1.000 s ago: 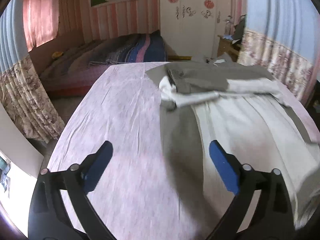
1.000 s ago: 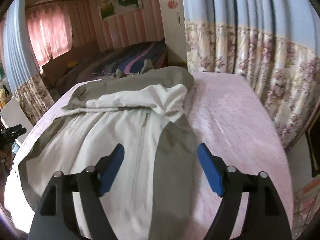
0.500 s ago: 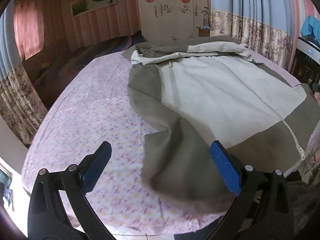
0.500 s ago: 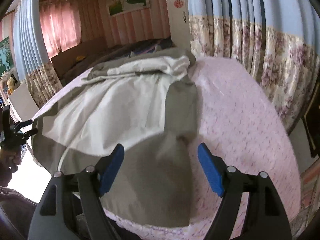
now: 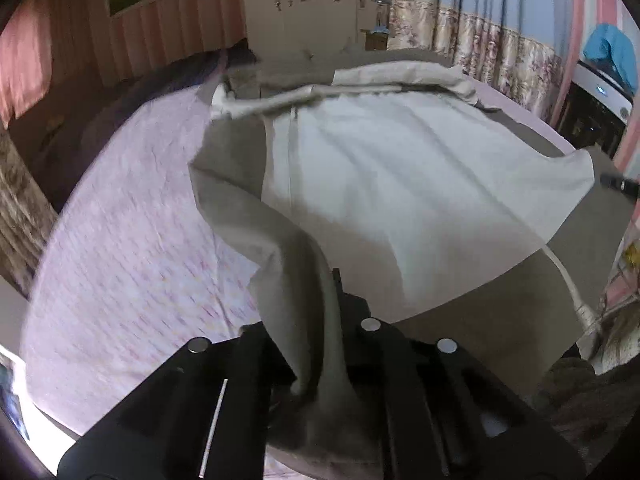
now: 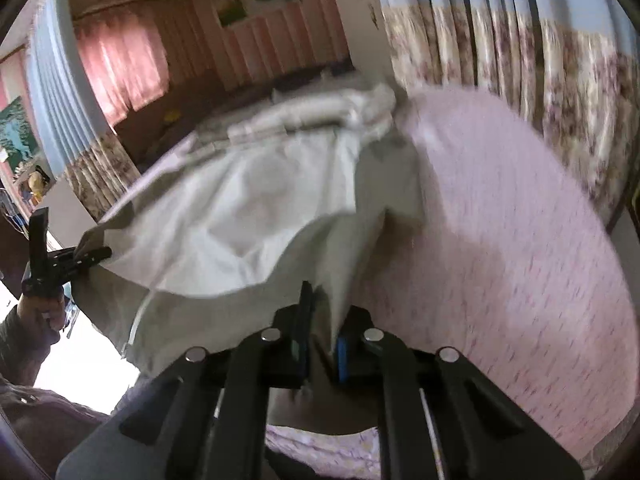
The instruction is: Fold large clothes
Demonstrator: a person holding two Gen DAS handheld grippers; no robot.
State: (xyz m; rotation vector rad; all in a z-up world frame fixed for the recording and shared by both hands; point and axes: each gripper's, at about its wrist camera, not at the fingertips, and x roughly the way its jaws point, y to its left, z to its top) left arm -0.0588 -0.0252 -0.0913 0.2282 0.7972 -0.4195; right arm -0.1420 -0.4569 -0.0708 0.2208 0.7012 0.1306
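A large grey and cream zip-up jacket (image 5: 380, 168) lies spread over the bed's pink sheet (image 5: 132, 220). My left gripper (image 5: 326, 292) is shut on the grey hem corner, which bunches up between its fingers. In the right wrist view the jacket (image 6: 240, 208) has its hem raised off the sheet (image 6: 500, 220). My right gripper (image 6: 324, 308) is closing its jaws, and the other grey hem corner is pinched between the blue pads. The left gripper (image 6: 94, 254) shows at the far left of that view, holding its corner.
A hand (image 6: 36, 316) grips the left tool's handle. Floral curtains (image 6: 560, 100) hang to the right of the bed. A white wardrobe (image 5: 304, 12) stands beyond the bed's far end, with a dark second bed (image 6: 192, 108) further back on the left.
Both grippers went from wide open to shut on the jacket's hem corners. The hem has lifted off the sheet, and both views have come lower and closer to the near edge.
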